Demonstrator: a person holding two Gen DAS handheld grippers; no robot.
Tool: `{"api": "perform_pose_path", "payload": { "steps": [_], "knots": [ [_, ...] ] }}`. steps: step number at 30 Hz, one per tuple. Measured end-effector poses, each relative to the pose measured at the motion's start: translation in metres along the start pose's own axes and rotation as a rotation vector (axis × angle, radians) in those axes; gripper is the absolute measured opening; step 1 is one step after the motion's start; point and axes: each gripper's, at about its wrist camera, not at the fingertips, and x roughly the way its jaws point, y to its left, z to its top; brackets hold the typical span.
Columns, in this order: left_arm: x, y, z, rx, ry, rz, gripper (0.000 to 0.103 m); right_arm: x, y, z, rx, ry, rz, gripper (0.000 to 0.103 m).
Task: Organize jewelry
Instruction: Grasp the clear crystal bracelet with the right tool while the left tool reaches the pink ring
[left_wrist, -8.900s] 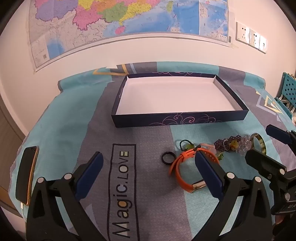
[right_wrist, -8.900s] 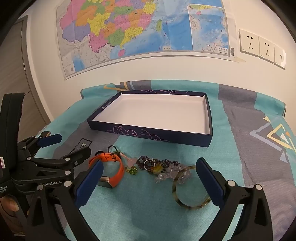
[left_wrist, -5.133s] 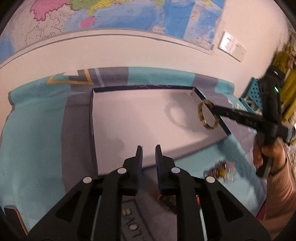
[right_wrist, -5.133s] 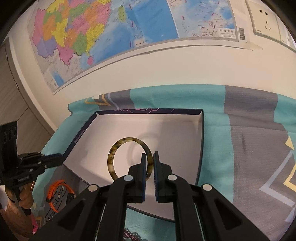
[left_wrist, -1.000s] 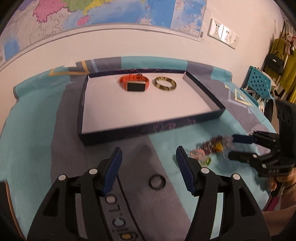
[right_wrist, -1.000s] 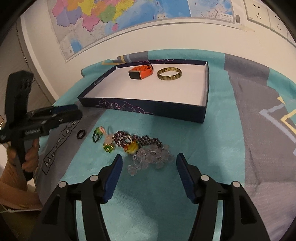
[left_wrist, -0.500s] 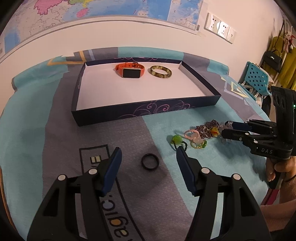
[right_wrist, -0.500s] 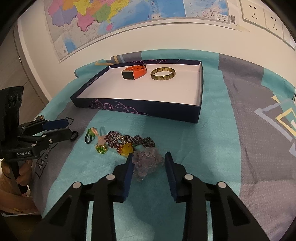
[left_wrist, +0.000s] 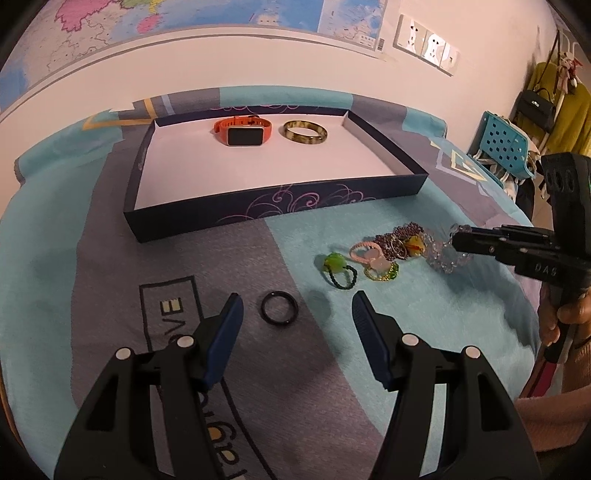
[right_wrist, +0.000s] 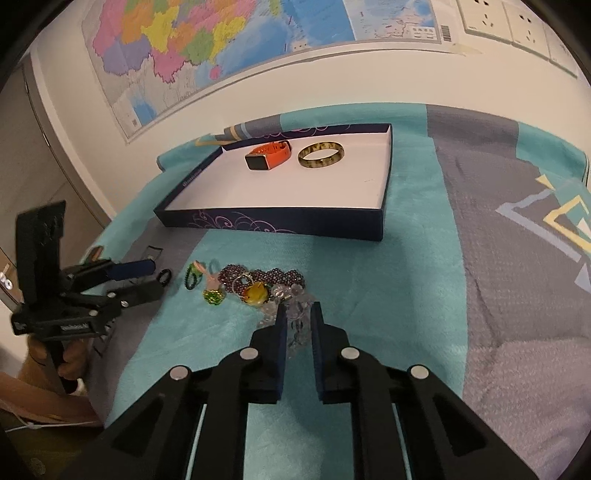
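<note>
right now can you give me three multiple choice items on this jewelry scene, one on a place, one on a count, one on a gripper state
1. Where does the black ring lie?
A. inside the box
B. on the cloth ahead of the left gripper
C. between the right gripper's pads

2. How many pieces lie inside the dark blue box?
A. none
B. two
C. four

3. What is the right gripper doing?
A. standing wide open over the box
B. closed on the orange watch
C. closed on the clear bead bracelet

Answers:
1 B: the ring sits on the grey cloth just ahead of the open left gripper.
2 B: only the orange watch and the tortoiseshell bangle are in it.
3 C: its jaws have just been closing and now pinch the clear bead bracelet.
</note>
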Motion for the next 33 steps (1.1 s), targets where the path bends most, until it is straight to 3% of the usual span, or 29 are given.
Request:
{"api": "perform_pose_path", "payload": {
  "steps": [7,14,17,19,25,33],
  "knots": [
    [-0.001,-0.004,0.000,0.012,-0.003,-0.003,0.061,-0.021,-0.004,0.006,0.046,-0.051,0.089,0.008],
    [0.002,-0.008,0.002,0.026,0.002,-0.002,0.061,-0.008,-0.008,0.001,0.045,-0.001,0.027,0.009],
    [0.004,-0.010,0.003,0.034,0.004,-0.001,0.060,-0.003,-0.010,-0.002,0.040,0.014,-0.016,0.022],
    [0.005,-0.012,0.004,0.037,0.007,-0.003,0.059,-0.003,-0.009,-0.004,0.033,0.009,-0.038,0.045],
    [0.014,-0.020,0.009,0.065,0.018,-0.001,0.058,0.003,-0.002,-0.005,-0.013,0.014,-0.049,0.051],
    [0.015,-0.022,0.016,0.074,0.009,-0.003,0.055,0.014,0.008,-0.005,-0.061,0.031,-0.079,0.051]
  ]
}}
